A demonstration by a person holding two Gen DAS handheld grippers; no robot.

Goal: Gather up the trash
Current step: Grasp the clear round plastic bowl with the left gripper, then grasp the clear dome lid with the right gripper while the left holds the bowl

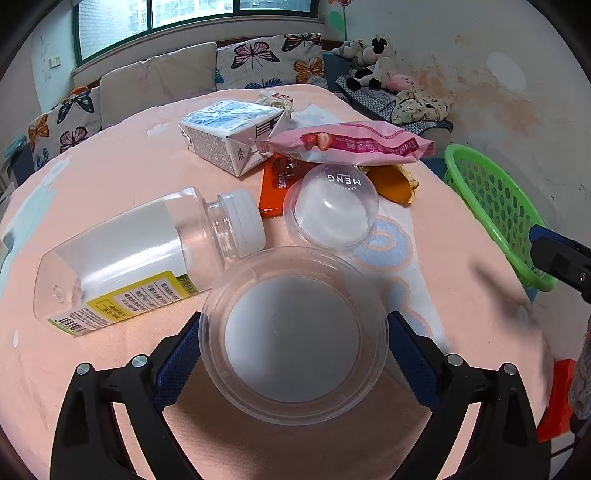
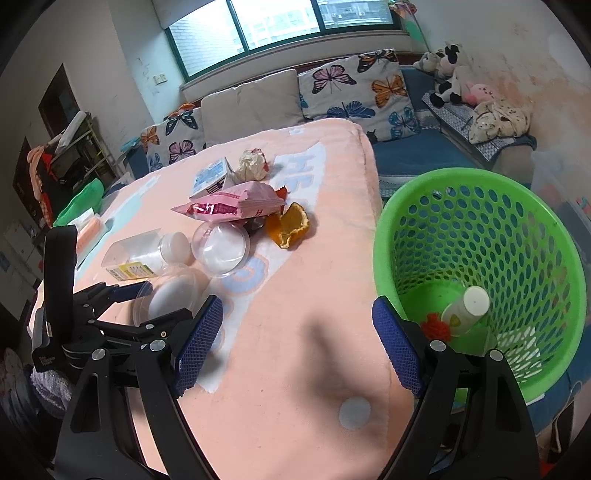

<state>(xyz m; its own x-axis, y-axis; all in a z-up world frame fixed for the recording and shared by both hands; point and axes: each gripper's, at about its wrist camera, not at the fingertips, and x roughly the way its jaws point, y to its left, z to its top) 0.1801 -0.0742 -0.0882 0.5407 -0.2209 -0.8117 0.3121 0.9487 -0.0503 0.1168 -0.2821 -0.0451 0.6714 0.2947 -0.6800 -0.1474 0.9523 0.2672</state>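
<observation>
Home living room, cushioned sofa (image 2: 258, 99), plush toys (image 2: 448, 74), window (image 2: 280, 22)

My left claw (image 1: 293, 345) has the plastic bowl (image 1: 293, 334) between its fingers on the counter (image 1: 129, 158). To the bowl's left lies a bottle (image 1: 122, 258) on its side; just behind the bowl sits a domed lid (image 1: 332, 206). Behind the lid a snack bag (image 1: 347, 146) lies across a flat packet (image 1: 277, 188), with a carton (image 1: 229, 134) to the bag's left and a fruit peel (image 1: 395, 182) to the right. My right claw (image 2: 297, 343) hangs over the counter's near edge. The basket (image 2: 517, 236) stands off the counter's right side, a small bottle (image 2: 467, 310) inside it.
</observation>
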